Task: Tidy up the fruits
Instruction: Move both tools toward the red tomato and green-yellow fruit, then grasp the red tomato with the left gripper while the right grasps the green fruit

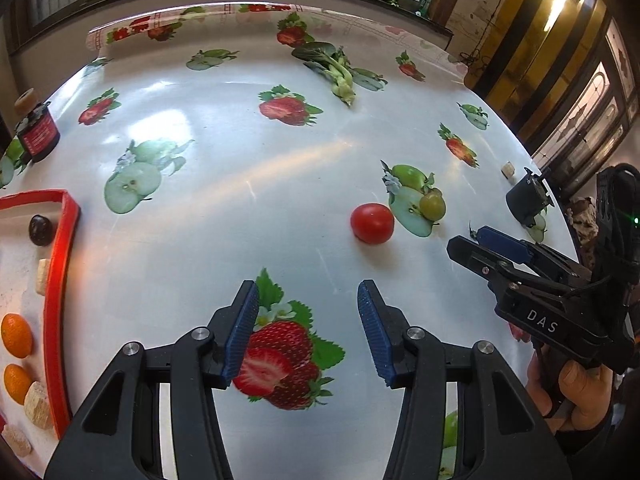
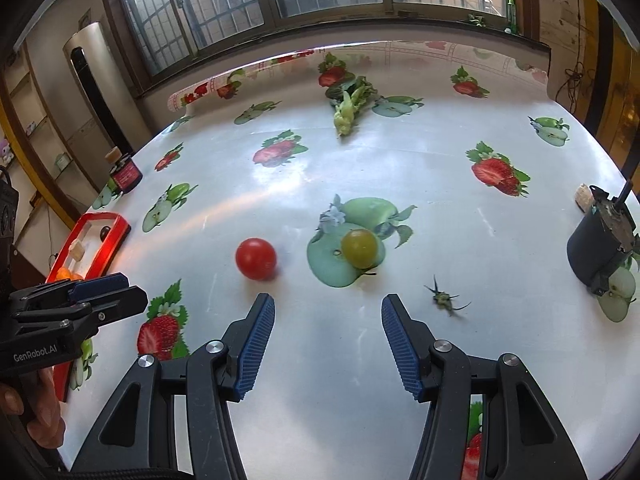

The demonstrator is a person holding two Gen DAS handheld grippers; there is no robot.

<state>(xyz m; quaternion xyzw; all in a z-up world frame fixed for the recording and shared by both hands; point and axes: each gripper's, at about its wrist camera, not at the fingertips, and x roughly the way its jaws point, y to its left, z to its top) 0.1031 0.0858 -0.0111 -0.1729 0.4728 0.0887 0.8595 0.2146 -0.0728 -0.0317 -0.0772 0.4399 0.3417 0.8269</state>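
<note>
While both claws hover empty, a red tomato (image 2: pixel 256 258) lies untouched.

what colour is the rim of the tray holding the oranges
Red rim on the shallow rectangular tray; clearest in the left wrist view.

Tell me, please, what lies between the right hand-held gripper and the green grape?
Nothing lies there. In the right wrist view, only bare printed tablecloth separates the open right hand-held gripper from the green grape.

One red tomato (image 2: pixel 256 259), one green grape (image 2: pixel 359 248), two oranges (image 1: pixel 16 336).
</note>
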